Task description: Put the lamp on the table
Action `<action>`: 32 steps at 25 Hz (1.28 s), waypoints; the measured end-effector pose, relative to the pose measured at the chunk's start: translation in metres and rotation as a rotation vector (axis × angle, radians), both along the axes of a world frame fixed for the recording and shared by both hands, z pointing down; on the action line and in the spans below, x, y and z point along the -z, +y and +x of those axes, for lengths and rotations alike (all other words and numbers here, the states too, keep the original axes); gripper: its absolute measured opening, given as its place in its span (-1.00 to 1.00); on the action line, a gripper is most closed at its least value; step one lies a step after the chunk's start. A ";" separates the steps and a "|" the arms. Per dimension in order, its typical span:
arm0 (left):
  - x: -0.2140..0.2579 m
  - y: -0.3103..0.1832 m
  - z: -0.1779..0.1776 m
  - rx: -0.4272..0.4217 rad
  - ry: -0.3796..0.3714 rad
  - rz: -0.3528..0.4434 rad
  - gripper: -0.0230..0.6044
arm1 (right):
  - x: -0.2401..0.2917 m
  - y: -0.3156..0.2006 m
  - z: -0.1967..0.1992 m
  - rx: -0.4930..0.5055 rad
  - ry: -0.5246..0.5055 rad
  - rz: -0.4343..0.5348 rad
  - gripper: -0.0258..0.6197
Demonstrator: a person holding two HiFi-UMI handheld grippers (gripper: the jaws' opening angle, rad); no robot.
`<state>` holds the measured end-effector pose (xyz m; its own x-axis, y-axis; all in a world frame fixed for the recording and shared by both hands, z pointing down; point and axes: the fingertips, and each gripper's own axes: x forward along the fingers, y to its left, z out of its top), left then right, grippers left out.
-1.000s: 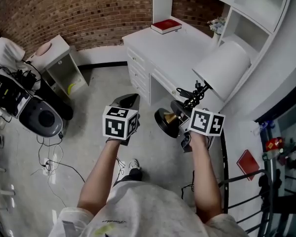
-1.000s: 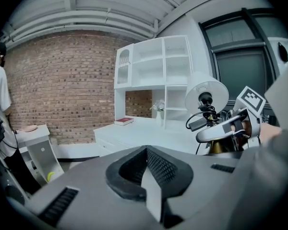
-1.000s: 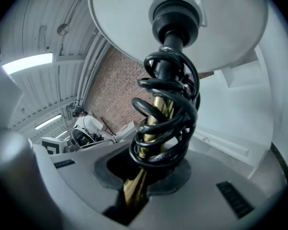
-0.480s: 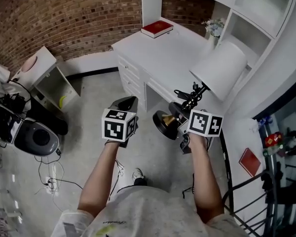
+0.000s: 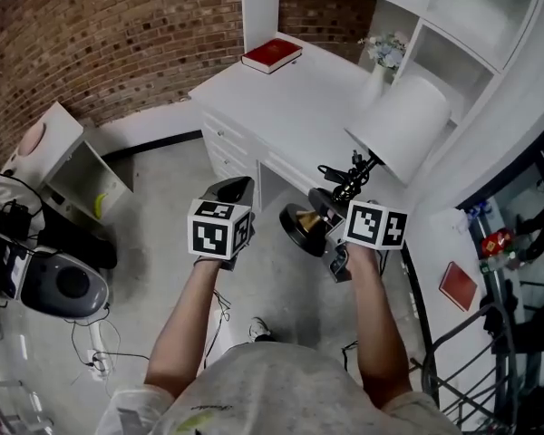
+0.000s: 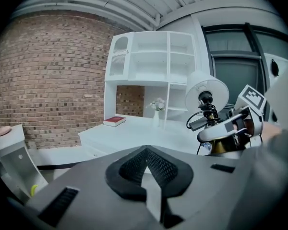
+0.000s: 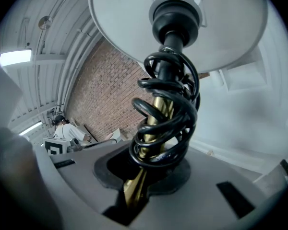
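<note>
Clamping lamp (image 5: pixel 401 134), right hand-held gripper (image 7: pixel 137 188) seemingly near-level.

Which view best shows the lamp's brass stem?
Right gripper view: the brass stem fills the centre, pinched in the right gripper. Head view gives only a glimpse; left gripper view shows it small.

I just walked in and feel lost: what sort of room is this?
Probably a study corner set up in a lab or workshop: a white desk with shelves and a red book stands by a brick wall, while equipment and loose cables lie on the floor.
</note>
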<state>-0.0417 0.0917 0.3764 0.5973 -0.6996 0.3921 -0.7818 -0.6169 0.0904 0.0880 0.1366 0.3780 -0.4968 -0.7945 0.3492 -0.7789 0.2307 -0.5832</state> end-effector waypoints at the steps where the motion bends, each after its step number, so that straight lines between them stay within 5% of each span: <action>1: 0.000 -0.004 -0.001 -0.008 0.001 -0.001 -0.95 | 0.000 -0.003 -0.002 -0.006 0.001 -0.001 -0.69; 32: -0.008 -0.033 -0.025 -0.066 0.027 0.000 -0.95 | -0.006 -0.032 -0.034 -0.038 0.028 -0.013 -0.69</action>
